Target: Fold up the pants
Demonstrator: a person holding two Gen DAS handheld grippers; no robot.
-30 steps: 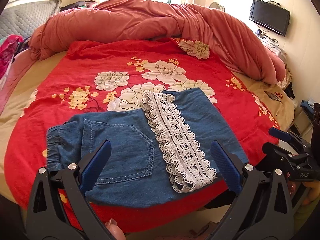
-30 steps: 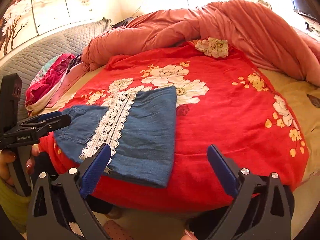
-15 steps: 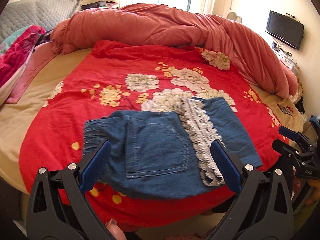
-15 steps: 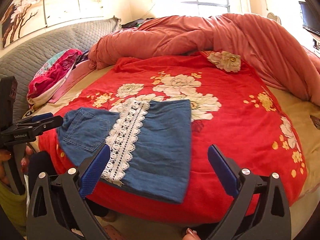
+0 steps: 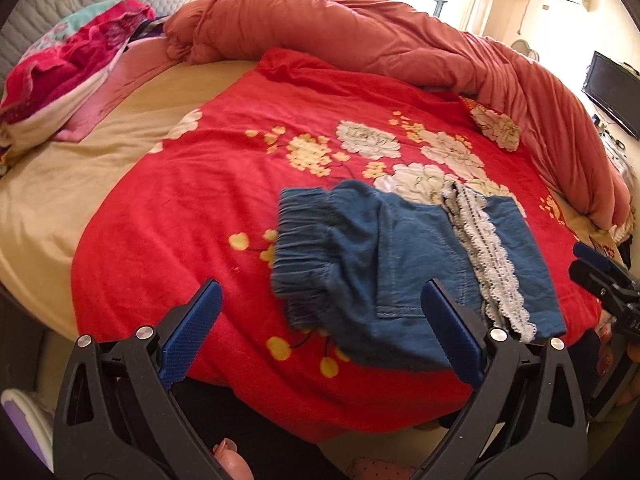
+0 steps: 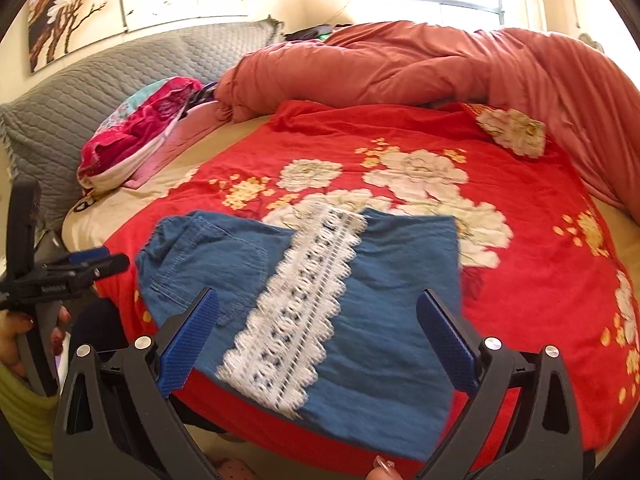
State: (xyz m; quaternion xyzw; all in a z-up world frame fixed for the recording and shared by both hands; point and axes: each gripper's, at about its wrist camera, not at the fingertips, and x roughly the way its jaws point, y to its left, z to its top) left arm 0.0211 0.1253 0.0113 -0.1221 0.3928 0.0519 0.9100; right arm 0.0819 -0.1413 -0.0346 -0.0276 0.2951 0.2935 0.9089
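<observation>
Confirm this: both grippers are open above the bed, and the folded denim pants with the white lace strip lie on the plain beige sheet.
Wrong in one respect. The denim pants with the lace strip lie on the red floral blanket, not the beige sheet; the right wrist view shows it. Both the left gripper and right gripper are open.

The pants (image 6: 360,304) are matt blue denim-like cloth with a white openwork lace strip (image 6: 300,312). The red blanket (image 5: 240,184) looks soft and fuzzy. Both grippers' pads (image 6: 188,340) are ribbed blue plastic
</observation>
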